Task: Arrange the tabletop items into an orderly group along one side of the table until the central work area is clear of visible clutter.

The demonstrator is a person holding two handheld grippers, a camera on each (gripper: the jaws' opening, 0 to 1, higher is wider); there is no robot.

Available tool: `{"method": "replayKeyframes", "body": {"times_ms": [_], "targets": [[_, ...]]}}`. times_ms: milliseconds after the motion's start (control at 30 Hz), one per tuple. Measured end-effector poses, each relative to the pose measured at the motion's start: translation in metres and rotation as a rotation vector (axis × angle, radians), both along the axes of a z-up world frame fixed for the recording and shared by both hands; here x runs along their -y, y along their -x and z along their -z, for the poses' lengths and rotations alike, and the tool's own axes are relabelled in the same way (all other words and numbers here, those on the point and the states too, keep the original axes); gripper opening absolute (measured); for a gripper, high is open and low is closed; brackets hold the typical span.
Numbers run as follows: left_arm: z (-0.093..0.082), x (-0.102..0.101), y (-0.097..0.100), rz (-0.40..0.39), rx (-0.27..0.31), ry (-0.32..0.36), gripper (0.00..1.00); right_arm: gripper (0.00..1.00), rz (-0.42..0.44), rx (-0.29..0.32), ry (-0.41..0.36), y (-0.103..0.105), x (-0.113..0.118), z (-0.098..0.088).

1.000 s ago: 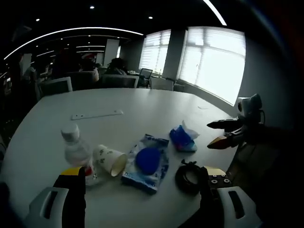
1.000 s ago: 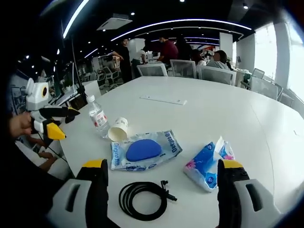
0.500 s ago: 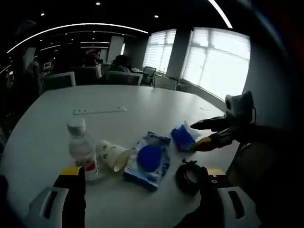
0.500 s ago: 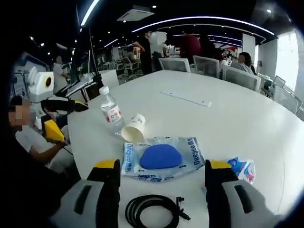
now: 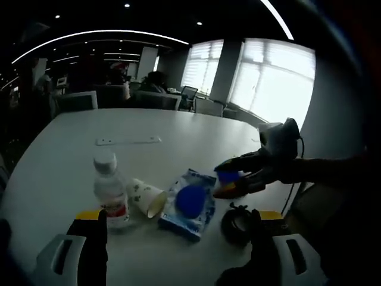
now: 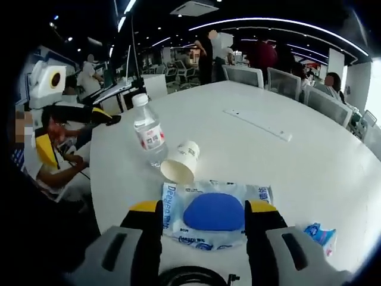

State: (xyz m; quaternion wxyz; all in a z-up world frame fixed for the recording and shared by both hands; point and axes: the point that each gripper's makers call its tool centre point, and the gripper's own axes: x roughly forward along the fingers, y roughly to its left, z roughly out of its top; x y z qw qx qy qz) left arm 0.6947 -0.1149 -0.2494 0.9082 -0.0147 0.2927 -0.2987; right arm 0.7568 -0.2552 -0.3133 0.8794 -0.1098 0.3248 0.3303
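Right gripper view: the right gripper (image 6: 202, 221), jaws spread, has been brought down astride the blue-lidded wipes pack (image 6: 214, 213) at lower centre, so the pack's removal is judged next.

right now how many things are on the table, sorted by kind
water bottle: 1
paper cup: 1
wipes pack with blue lid: 1
blue tissue pack: 1
black cable coil: 1
white strip: 1
total: 6
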Motion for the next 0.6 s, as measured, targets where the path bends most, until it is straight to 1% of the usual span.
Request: {"method": "replayKeyframes", "body": {"times_ms": [133, 233, 367, 500, 600], "targets": [[-0.001, 0.000, 0.000, 0.002, -0.005, 0.005, 1.00, 0.47, -0.030, -0.004, 0.014, -0.008, -0.012, 0.006], [-0.001, 0.000, 0.000, 0.004, -0.006, 0.007, 1.00, 0.46, -0.038, -0.002, 0.017, -0.012, -0.017, 0.008], [0.000, -0.001, 0.000, 0.006, -0.011, 0.012, 1.00, 0.43, -0.054, -0.009, 0.023, -0.020, -0.026, 0.012], [-0.001, -0.003, 0.000, 0.012, -0.007, 0.010, 1.00, 0.40, -0.077, -0.008, 0.034, -0.021, -0.035, 0.014], [-0.001, -0.004, -0.001, 0.018, -0.010, 0.011, 1.00, 0.38, -0.089, -0.009, 0.031, -0.026, -0.040, 0.017]]}}
